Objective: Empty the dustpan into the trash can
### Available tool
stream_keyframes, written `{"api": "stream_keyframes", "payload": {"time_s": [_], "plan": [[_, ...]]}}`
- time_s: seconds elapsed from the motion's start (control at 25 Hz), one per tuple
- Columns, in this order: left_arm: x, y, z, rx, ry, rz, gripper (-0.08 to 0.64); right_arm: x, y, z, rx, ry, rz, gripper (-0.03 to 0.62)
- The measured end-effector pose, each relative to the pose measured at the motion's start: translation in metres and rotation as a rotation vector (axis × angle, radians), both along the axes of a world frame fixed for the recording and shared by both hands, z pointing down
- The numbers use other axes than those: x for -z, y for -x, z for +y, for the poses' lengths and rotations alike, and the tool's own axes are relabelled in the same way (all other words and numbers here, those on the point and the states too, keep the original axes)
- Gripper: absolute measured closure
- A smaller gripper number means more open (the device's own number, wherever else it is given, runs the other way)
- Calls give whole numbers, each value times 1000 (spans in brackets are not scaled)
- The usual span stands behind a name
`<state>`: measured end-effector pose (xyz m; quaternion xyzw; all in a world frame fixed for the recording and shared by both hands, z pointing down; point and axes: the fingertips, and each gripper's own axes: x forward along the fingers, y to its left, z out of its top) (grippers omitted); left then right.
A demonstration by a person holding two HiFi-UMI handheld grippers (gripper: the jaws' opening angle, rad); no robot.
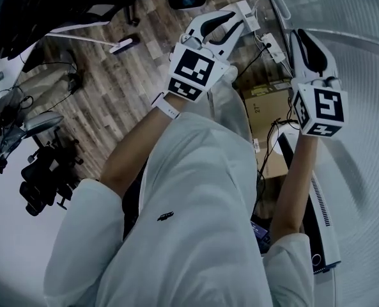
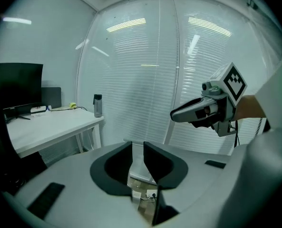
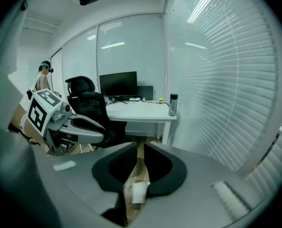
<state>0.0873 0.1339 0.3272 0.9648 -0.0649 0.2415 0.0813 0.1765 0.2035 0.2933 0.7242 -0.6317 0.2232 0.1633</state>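
Note:
No dustpan or trash can shows in any view. In the head view both grippers are held up in front of the person's body. My left gripper (image 1: 231, 21) hangs over the wood floor, and my right gripper (image 1: 304, 40) is close to the window blinds. The left gripper view shows my left gripper (image 2: 138, 148) with a clear gap between its jaws and nothing in it, and the right gripper (image 2: 177, 114) floats at its right. In the right gripper view my right gripper (image 3: 140, 148) has its jaws close together with a narrow empty gap. The left gripper (image 3: 100, 129) is beside it.
A cardboard box (image 1: 269, 107), power strips (image 1: 272, 43) and cables lie on the floor below the grippers. A white unit (image 1: 320, 222) stands by the blinds (image 3: 226, 80). A white desk (image 3: 141, 110) carries a monitor (image 3: 118, 84) and a bottle (image 3: 173, 104); an office chair (image 3: 86, 103) stands beside it.

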Motion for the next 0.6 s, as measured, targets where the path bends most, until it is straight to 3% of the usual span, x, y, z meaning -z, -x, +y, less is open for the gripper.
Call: {"api": "stream_keyframes", "payload": {"time_s": [0.32,0.6], "plan": [[54,37,12,71,-7,10,515,34,20,29,-43,-65,-53,554],[103,64,18,159,1,53,546,74,31,46,1,-138,-7,566]]}}
